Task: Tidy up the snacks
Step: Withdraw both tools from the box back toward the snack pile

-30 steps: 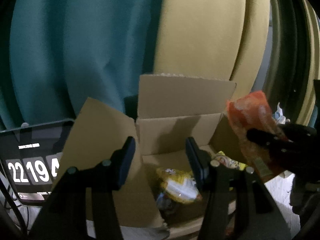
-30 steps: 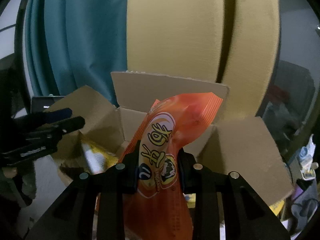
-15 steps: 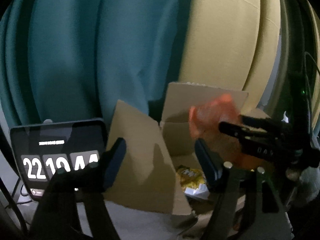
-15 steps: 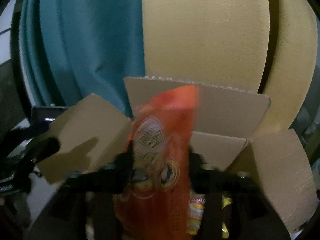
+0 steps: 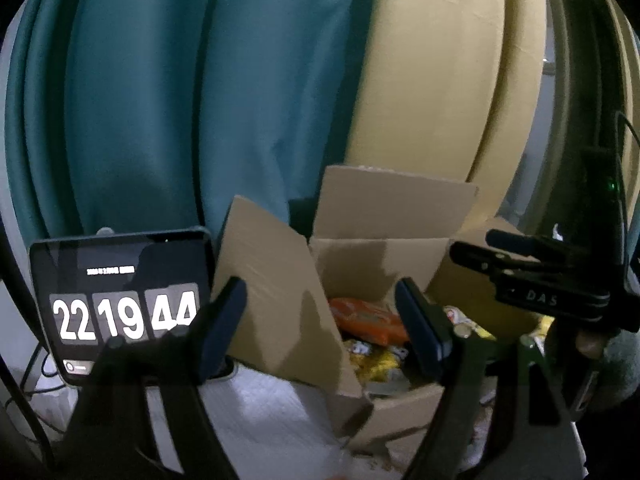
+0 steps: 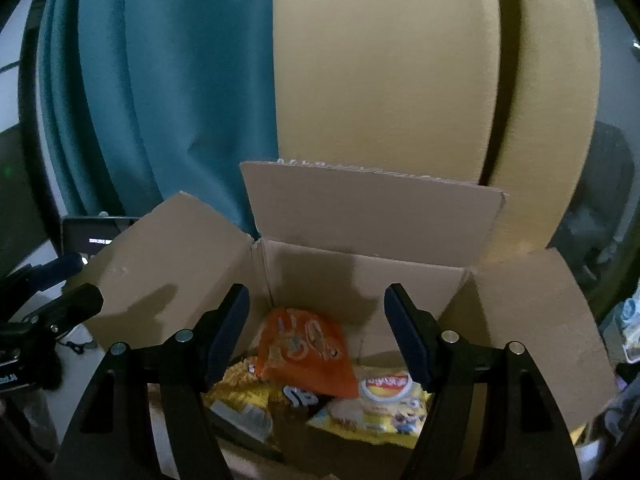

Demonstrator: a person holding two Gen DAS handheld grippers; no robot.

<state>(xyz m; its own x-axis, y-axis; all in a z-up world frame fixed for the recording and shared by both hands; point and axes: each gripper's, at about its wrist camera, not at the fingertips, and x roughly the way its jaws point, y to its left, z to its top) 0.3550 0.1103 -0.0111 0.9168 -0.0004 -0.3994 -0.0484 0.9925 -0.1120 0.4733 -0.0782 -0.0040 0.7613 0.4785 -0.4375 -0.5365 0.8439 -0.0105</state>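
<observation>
Change since the earlier frame: right gripper (image 6: pixel 316 330) no longer pinches the orange bag (image 6: pixel 306 350); its jaws stand spread and empty. Bag now lies inside the box (image 6: pixel 372 216), lower centre of frame, between and beyond the fingertips, atop yellow packets (image 6: pixel 384 408). Left gripper (image 5: pixel 320 328) spread, empty, clock (image 5: pixel 120 304) at left.
</observation>
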